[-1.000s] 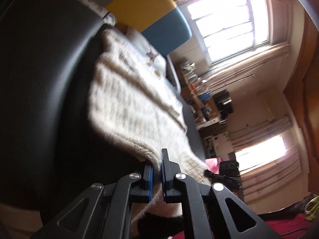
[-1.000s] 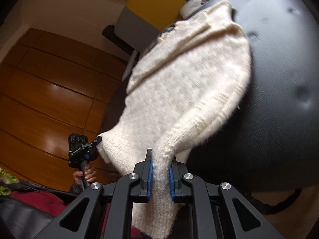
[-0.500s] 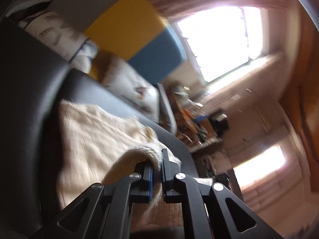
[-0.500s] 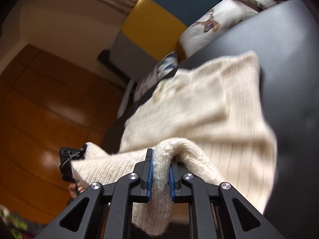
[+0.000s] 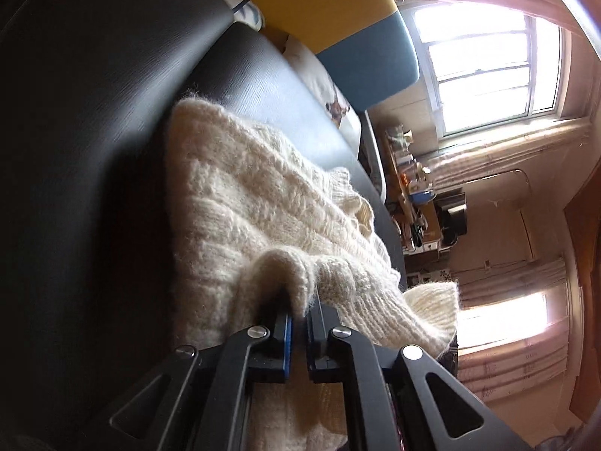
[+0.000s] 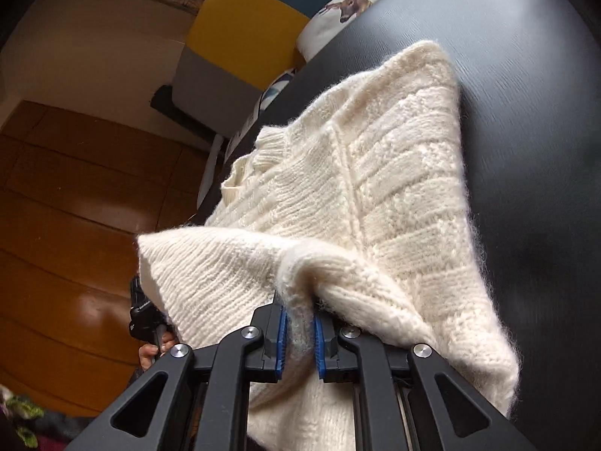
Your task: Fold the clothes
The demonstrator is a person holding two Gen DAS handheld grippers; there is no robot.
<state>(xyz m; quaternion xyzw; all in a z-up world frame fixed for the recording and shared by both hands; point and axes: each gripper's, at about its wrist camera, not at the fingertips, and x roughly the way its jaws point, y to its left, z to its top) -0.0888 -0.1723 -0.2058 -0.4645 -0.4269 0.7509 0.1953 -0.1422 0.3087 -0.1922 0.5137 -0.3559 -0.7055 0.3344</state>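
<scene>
Cream wool sweater (image 6: 375, 173), chunky knit, lying on a black table (image 6: 526, 75), near edge lifted.

Left gripper (image 5: 298, 312) and right gripper (image 6: 298, 310) each stand nearly closed, pinching a thick bunch of the knit low in centre frame; the rest of the garment spreads toward upper frame, collar (image 6: 270, 143) at mid-left. Risks, as I judge them: fuzzy yarn could slide out of one pinch, dropping a corner and skewing the fold; uneven pull could stretch the rib. Hidden: the hem below both tongs is cut off, sleeves cannot be made out, and how many layers lie underneath is unclear. Table surface is motion-blurred.
</scene>
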